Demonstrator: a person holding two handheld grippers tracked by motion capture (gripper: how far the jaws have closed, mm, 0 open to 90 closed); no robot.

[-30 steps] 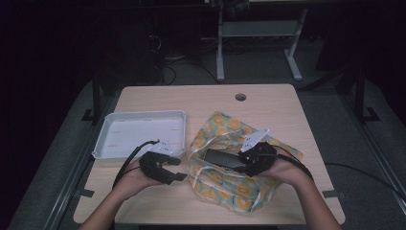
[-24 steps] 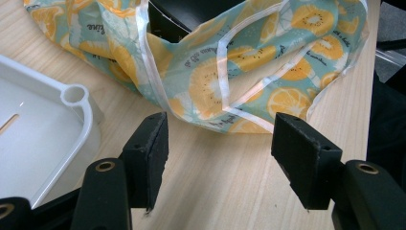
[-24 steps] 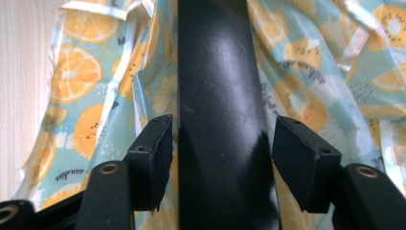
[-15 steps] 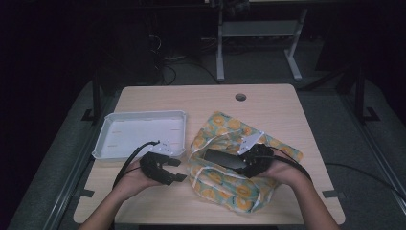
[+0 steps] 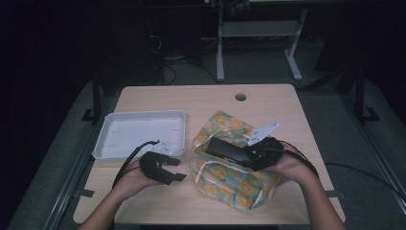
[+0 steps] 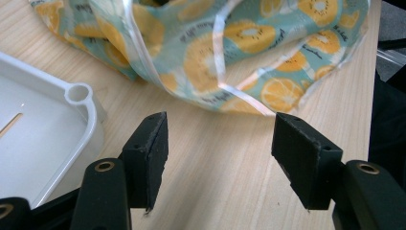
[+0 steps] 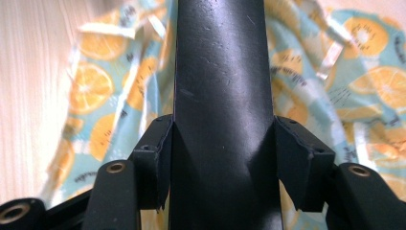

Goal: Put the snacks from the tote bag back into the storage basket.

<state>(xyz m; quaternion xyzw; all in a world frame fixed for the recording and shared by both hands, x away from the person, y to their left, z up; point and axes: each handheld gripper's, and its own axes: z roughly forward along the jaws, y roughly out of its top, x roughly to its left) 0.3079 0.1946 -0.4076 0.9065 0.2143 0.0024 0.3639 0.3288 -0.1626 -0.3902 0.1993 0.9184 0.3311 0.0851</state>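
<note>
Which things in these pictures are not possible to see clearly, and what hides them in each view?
- Black object, right gripper view: its far end is cut off by the top edge, so what it is cannot be told.
- Fruit-print bag, high view: the inside is hidden by its folds and by the right gripper.
- Bag lettering, left gripper view: too small to read.
- White tray, left gripper view: cut off by the left edge.

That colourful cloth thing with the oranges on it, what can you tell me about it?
The fruit-print bag looks like thin glossy plastic or coated fabric, teal with orange and kiwi slices and pale strip edging. It lies crumpled and slack on the wooden table, right of the white tray and apart from it. The right gripper, shut on a long black object, rests over it.
</note>
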